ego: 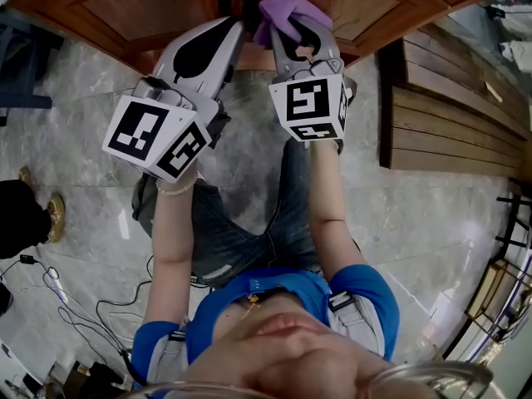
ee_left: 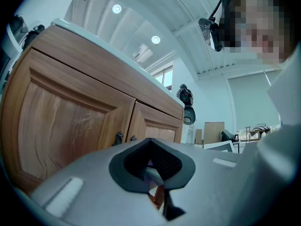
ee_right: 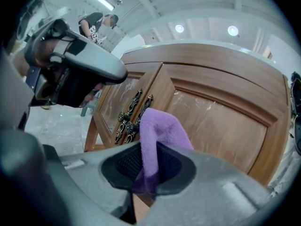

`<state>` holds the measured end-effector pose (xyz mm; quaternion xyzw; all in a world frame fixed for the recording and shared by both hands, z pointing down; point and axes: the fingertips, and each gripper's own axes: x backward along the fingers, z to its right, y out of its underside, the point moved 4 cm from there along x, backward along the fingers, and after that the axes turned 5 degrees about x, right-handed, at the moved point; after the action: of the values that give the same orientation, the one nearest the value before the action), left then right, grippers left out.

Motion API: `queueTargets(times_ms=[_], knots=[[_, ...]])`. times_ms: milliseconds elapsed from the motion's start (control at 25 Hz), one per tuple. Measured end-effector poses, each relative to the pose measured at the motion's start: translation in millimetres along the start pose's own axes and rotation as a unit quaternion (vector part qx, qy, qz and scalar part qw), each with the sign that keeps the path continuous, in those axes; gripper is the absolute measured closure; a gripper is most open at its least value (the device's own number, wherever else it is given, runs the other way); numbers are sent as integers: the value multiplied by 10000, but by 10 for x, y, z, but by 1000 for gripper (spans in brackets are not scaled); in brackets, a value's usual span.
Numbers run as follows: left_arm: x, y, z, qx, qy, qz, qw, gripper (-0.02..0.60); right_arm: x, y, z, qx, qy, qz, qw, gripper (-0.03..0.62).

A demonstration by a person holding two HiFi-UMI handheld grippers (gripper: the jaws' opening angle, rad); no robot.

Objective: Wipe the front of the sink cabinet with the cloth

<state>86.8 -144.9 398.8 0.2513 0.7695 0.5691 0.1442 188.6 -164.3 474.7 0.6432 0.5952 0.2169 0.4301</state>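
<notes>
The wooden sink cabinet (ego: 141,11) spans the top of the head view, its two doors meeting at dark ornate handles (ee_right: 131,112). My right gripper (ego: 301,32) is shut on a purple cloth (ego: 287,11). The cloth (ee_right: 160,135) sticks up out of the jaws and sits at the right door, just right of the handles. My left gripper (ego: 233,27) is just to its left, close to the door seam, jaws together with nothing held. In the left gripper view the cabinet (ee_left: 70,117) rises ahead and to the left.
A dark slatted wooden platform (ego: 449,106) lies right of the cabinet. Grey marble floor (ego: 75,140) runs underneath, with cables (ego: 75,306) and a black object (ego: 21,219) at the left. The person crouches close before the doors. Another person (ee_right: 96,22) stands far behind.
</notes>
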Motion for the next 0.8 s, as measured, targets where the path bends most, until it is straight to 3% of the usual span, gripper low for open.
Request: queueTargets(times_ms=[800], knots=[[-134,121,89,23,182,-176,9997,581,275,339,472,-213,278,-185,9992,533]])
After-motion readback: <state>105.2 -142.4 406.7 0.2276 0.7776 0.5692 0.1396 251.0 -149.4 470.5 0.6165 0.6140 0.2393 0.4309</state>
